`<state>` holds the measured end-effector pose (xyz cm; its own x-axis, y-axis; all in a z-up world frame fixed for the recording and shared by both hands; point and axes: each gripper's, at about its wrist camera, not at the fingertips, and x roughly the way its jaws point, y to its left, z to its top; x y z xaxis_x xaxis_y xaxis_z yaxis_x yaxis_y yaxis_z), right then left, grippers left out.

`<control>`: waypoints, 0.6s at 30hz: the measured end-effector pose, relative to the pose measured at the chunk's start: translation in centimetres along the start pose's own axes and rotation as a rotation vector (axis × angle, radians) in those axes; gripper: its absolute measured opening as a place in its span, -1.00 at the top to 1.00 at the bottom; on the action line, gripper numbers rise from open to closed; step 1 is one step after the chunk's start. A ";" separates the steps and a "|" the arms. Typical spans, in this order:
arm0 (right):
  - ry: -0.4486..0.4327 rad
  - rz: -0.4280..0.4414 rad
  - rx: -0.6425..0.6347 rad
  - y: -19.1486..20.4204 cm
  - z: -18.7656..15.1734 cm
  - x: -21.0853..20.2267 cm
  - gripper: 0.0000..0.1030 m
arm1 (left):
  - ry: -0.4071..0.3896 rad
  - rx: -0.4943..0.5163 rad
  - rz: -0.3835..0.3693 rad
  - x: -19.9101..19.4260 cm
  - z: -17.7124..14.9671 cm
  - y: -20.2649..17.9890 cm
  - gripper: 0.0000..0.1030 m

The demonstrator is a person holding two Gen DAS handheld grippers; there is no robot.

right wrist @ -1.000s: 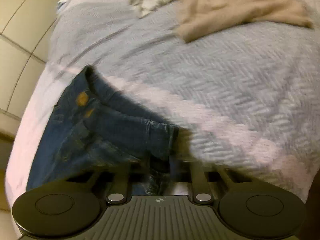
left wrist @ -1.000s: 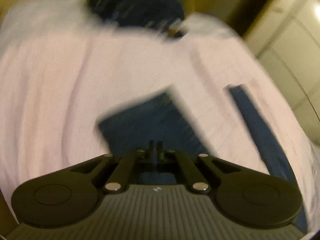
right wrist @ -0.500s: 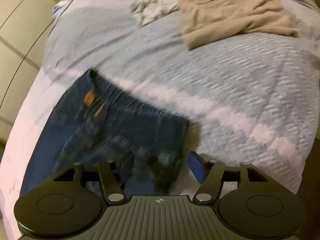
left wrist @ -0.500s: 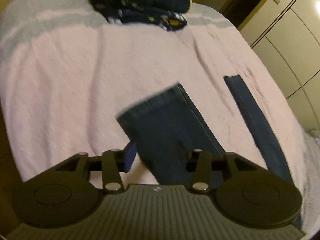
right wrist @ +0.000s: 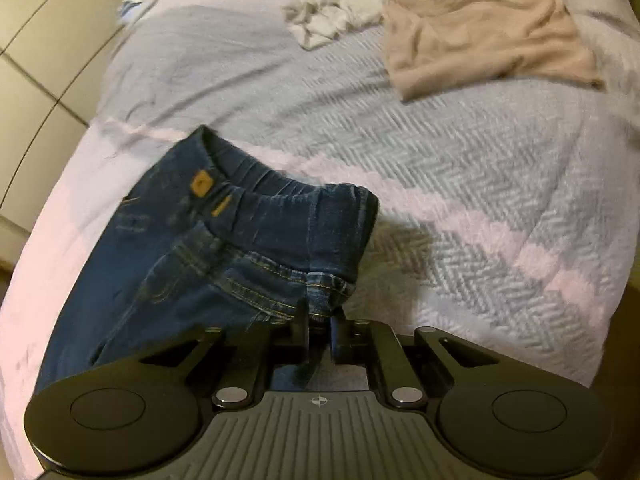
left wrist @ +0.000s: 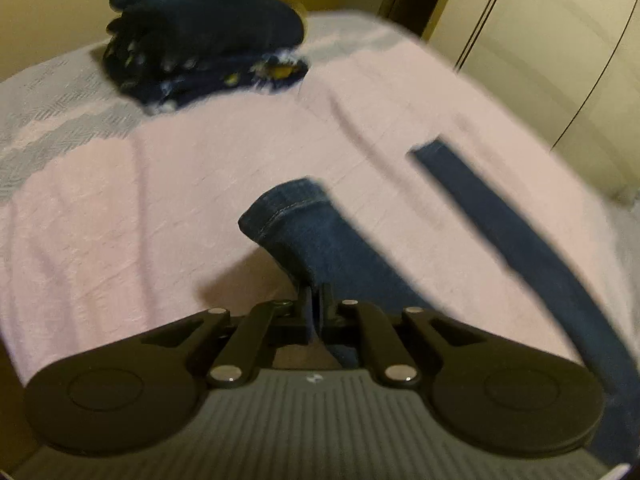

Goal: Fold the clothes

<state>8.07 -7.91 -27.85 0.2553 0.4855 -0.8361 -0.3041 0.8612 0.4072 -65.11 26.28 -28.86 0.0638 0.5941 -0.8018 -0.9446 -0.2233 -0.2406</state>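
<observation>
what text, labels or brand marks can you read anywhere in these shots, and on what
No readable words or numbers in either view.
Tan patch on the jeans waistband: blurred, no lettering legible.
Small pale mark on the left gripper body: a symbol, not text.
Crosshair mark on the right gripper body: a symbol, not text.

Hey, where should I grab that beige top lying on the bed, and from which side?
Take the beige top at its near corner, coming from the jeans' side. That edge lies flat and free on the bedspread, while the far edge runs under a whitish crumpled garment.
</observation>
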 end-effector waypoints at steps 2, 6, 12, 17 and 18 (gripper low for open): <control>0.050 -0.038 0.008 -0.5 -0.1 1.3 0.79 | 0.078 -0.031 0.115 2.5 -0.8 1.4 0.89; 0.047 -0.175 -0.090 0.5 -0.2 1.0 0.25 | 0.021 0.031 0.224 1.2 -0.1 0.6 0.60; -0.152 -0.232 -0.448 5.2 -2.3 -2.6 0.03 | -0.067 0.269 0.134 -0.7 -0.1 -4.8 0.46; -0.030 -0.249 -0.586 5.8 -4.9 3.6 0.01 | -0.040 0.397 0.108 5.6 -1.2 -7.2 0.44; -0.010 -0.262 -0.573 5.4 -4.9 4.5 0.01 | -0.043 0.395 0.130 6.7 -0.8 -6.7 0.37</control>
<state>3.06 -1.77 -31.25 0.3960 0.2733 -0.8766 -0.6730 0.7358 -0.0746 -58.11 31.16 -33.06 -0.0698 0.6138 -0.7863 -0.9953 0.0103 0.0964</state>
